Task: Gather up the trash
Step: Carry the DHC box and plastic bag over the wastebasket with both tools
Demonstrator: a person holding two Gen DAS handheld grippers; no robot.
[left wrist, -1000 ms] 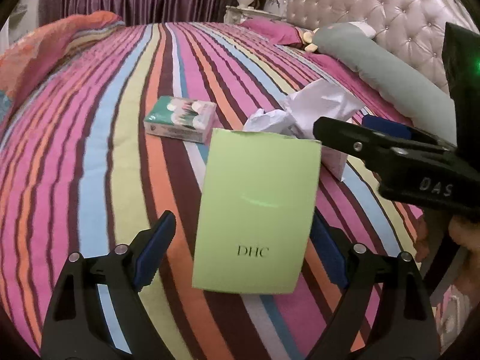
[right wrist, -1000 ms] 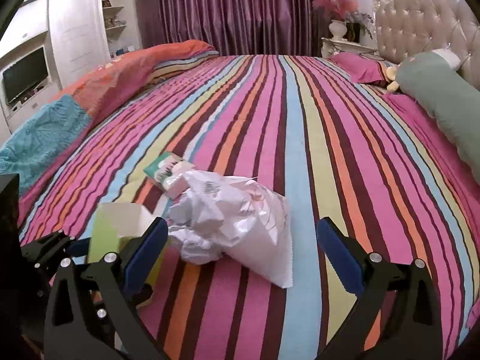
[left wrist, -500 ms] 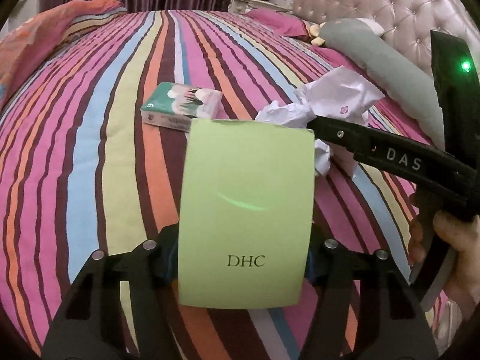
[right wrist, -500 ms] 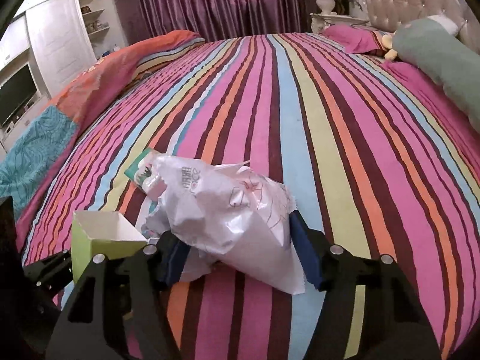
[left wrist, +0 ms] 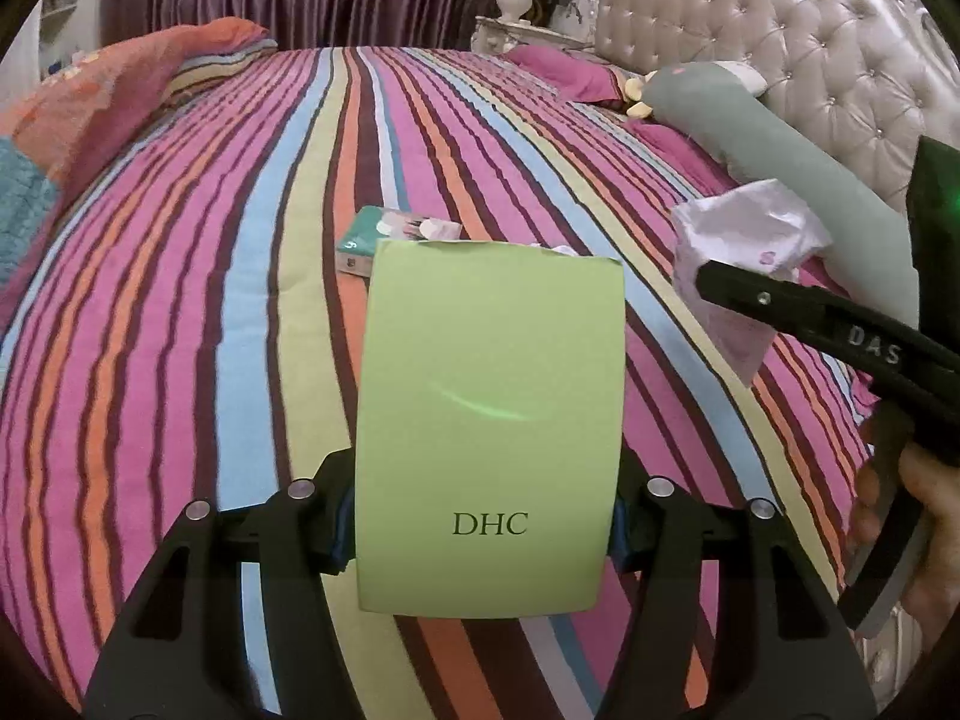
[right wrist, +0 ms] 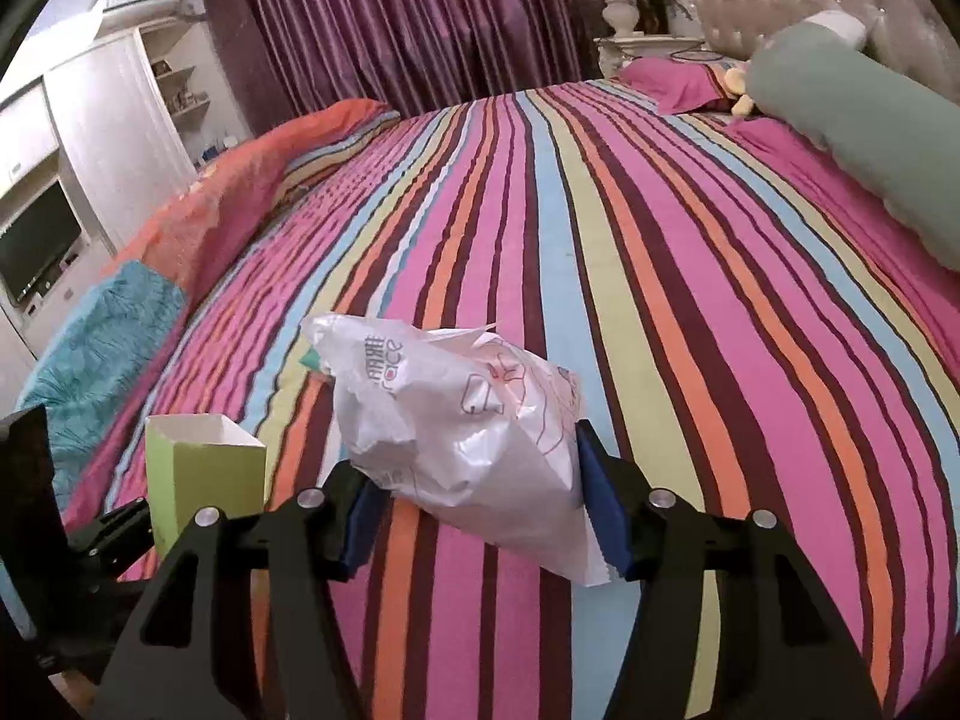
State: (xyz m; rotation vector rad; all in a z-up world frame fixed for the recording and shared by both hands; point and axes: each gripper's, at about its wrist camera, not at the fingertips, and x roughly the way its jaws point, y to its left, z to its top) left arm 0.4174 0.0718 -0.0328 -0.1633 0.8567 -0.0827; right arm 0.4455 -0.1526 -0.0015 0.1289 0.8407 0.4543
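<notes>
A light green DHC carton (left wrist: 489,420) stands upright between the blue pads of my left gripper (left wrist: 480,531), which is shut on its lower part and holds it just above the striped bedspread (left wrist: 240,300). In the right wrist view the same carton (right wrist: 204,468) shows its open top at the lower left. A crumpled white plastic bag (right wrist: 456,420) sits between the pads of my right gripper (right wrist: 483,513); the jaws are closing and press into its sides. The bag (left wrist: 744,240) also shows at the right of the left wrist view. A small teal packet (left wrist: 384,231) lies on the bed behind the carton.
A long green bolster (right wrist: 840,120) and pink pillow (right wrist: 678,84) lie by the tufted headboard (left wrist: 810,48). A folded orange and teal quilt (right wrist: 180,252) runs along the far left of the bed. White cabinets with a TV (right wrist: 36,246) stand beyond it. A person's hand (left wrist: 924,510) grips the right gripper's handle.
Both grippers went from wide open to closed: the left on the green carton, the right on the white bag. Both items have risen slightly off the bedspread.
</notes>
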